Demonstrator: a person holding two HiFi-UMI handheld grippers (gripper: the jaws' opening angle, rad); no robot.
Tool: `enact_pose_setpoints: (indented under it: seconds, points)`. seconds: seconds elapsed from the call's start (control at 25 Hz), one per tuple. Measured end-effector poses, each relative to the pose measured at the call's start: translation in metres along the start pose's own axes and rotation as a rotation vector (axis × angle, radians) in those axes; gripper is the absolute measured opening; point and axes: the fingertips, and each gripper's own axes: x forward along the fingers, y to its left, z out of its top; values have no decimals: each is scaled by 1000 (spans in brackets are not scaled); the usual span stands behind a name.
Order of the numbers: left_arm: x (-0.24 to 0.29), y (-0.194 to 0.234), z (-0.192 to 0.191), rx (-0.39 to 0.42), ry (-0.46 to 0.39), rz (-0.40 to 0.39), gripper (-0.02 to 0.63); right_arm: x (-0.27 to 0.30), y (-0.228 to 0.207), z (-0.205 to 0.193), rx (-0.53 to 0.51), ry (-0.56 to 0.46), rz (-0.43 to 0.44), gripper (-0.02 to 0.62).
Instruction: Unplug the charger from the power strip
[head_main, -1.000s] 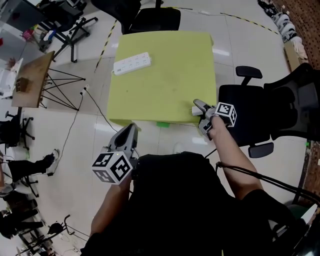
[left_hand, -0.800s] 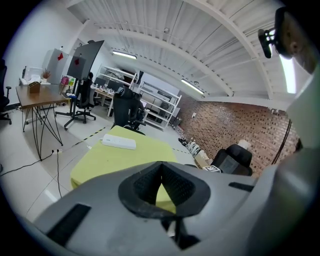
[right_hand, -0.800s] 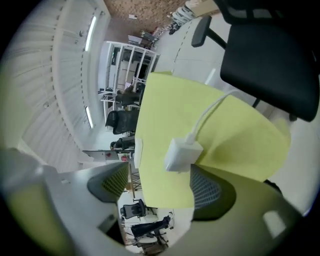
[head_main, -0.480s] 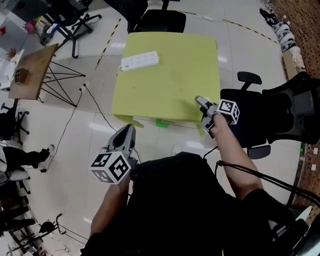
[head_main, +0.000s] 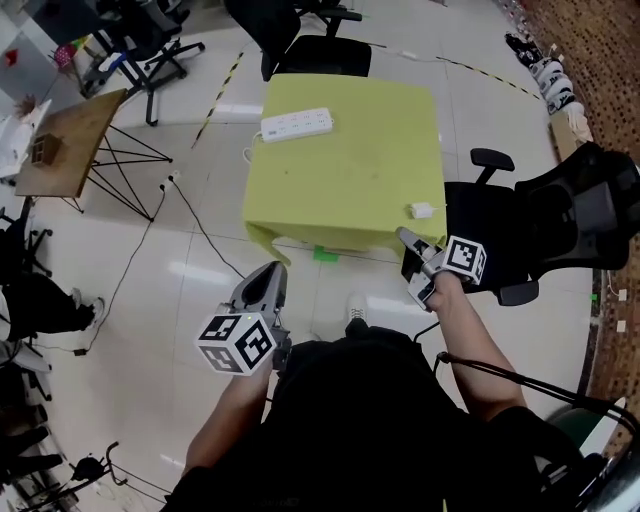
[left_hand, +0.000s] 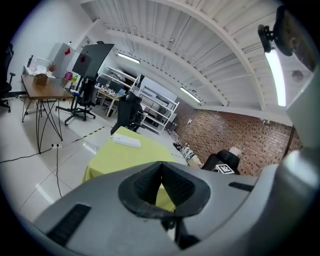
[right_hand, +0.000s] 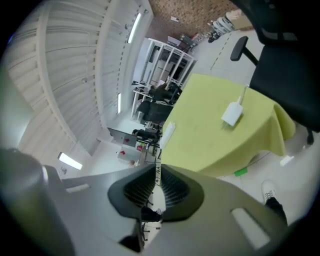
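Near the right edge of a square yellow-green worktop (head_main: 340, 190), towards its near right corner, a small white charger (head_main: 421, 210) lies flat, unplugged, with a short white lead sticking out of it. A white power strip (head_main: 297, 124) lies well apart from it, beside the far left corner, angled slightly to the far edge. Neither tool touches anything on the worktop. The right hand-held gripper (head_main: 404, 237), with its black-and-white marker cube behind it, is held just off the near right corner and points towards the charger; its jaws have just been closing and now stand all but together, a thin slit between the ribbed pads and nothing in it. The left hand-held gripper (head_main: 272, 272) hangs off the near edge, towards the near left corner, above the glossy white tiled floor (head_main: 190, 270), jaws pressed together and empty. A black office chair (head_main: 500, 215) stands beside the right edge.
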Motion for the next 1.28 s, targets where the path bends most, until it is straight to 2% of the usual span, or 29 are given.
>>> enact_pose_setpoints:
  seconds: [0.08, 0.24, 0.36, 0.52, 0.64, 0.84, 0.96, 1.08, 1.28]
  points:
    - [-7, 0, -11, -6, 18, -26, 5, -15, 17, -27, -49, 3, 8, 3]
    - [-20, -6, -34, 5, 54, -82, 5, -52, 63, -68, -284, -12, 36, 2]
    - [-28, -15, -44, 20, 73, -119, 5, -78, 92, -93, -455, -19, 17, 2]
    - [-42, -36, -42, 53, 55, -154, 5, -100, 121, -108, -600, -28, 13, 2]
    - [-54, -53, -45, 84, 32, -151, 5, -112, 133, -112, -687, -22, 23, 2]
    - [-76, -76, -61, 82, -10, -94, 5, -139, 157, -121, -833, 14, 80, 2]
    - [-86, -99, -85, 63, -16, -57, 5, -177, 168, -136, -894, 33, 124, 2]
    - [-85, -136, -112, 59, -5, -55, 5, -214, 167, -144, -970, 41, 153, 2]
    - [-90, -192, -139, 72, -14, -72, 5, -255, 141, -150, -958, 54, 147, 0]
